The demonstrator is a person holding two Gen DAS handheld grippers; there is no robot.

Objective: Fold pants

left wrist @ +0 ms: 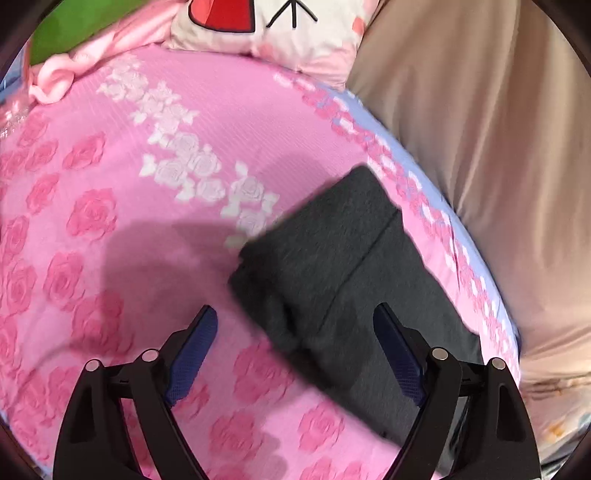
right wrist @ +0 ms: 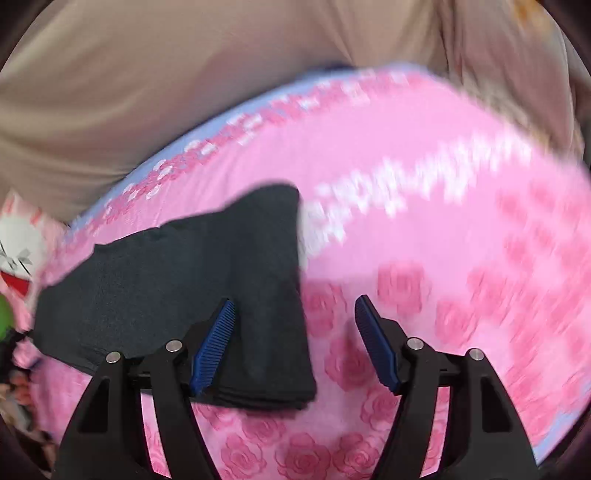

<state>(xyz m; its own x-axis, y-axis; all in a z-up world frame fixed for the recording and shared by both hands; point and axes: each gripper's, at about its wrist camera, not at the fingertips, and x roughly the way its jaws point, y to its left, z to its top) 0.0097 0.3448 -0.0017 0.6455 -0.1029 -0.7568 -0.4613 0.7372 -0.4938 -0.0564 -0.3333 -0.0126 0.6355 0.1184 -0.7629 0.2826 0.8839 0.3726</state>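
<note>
Pants [left wrist: 332,280], dark grey and already folded into a compact stack of layers, lie on the pink rose-print bedsheet [left wrist: 110,229] near its lilac-bordered edge, beside a beige curtain [left wrist: 480,147]. Left gripper [left wrist: 295,325] and right gripper [right wrist: 295,314] both hover above, jaws spread wide and holding nothing. Risk, as I judge it: a passing finger could snag the top layer and drag the stack apart. No containers are visible; a cartoon pillow [left wrist: 266,29] sits beyond.
</note>
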